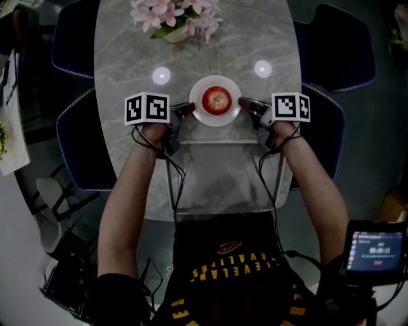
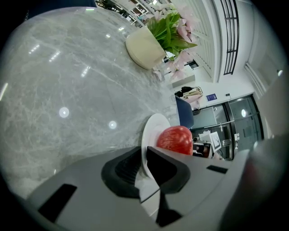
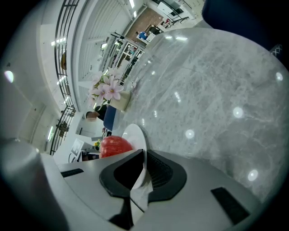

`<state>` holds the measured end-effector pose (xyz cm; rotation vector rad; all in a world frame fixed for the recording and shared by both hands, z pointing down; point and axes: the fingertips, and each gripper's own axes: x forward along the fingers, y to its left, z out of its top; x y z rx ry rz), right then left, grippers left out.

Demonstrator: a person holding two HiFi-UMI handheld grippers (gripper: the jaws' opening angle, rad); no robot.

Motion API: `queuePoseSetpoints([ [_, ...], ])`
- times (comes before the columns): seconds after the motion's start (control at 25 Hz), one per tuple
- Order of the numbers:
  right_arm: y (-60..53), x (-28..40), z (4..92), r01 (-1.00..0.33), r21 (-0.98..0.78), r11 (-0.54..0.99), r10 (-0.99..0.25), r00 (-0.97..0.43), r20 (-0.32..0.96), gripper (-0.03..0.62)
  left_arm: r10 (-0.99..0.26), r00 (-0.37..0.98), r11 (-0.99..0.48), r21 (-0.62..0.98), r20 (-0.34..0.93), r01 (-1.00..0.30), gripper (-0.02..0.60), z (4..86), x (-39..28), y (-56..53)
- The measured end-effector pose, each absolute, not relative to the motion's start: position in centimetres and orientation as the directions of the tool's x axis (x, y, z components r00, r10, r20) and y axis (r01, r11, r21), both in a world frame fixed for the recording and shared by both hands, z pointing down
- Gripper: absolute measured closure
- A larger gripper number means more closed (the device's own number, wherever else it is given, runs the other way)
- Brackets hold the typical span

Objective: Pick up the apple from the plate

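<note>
A red apple (image 1: 217,100) lies in the middle of a small white plate (image 1: 198,113) on the grey marble table (image 1: 127,63). My left gripper (image 1: 189,109) is at the plate's left edge and my right gripper (image 1: 244,102) at its right edge. In the left gripper view the plate's rim (image 2: 151,131) runs between the two black jaws of the left gripper (image 2: 143,164), which are shut on it, with the apple (image 2: 175,139) just beyond. In the right gripper view the rim (image 3: 133,135) likewise sits clamped in the right gripper (image 3: 143,169), the apple (image 3: 115,146) behind it.
A cream pot of pink flowers (image 1: 175,19) stands at the table's far end, past the plate. Dark blue chairs (image 1: 83,146) flank the table on both sides. A small screen device (image 1: 376,248) is at the lower right, beside the person's arm.
</note>
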<state>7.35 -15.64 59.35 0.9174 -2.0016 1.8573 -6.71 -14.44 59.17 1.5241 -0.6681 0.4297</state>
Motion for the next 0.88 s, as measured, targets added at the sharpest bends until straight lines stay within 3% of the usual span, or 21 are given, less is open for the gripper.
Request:
queuePoseSetpoints([
  [0.48, -16.4, 9.0, 59.8, -0.701, -0.708, 0.081, -0.309, -0.693, 0.651, 0.562, -0.206, 0.712, 0.029, 0.732, 0.671, -0.681, 0.529, 59.6, -8.5, -15.0],
  [0.88, -16.9, 9.8, 58.4, -0.700, -0.704, 0.121, -0.400, -0.683, 0.611, 0.563, -0.383, 0.623, -0.029, 0.665, 0.682, -0.746, 0.529, 57.5, -10.4, -16.1],
])
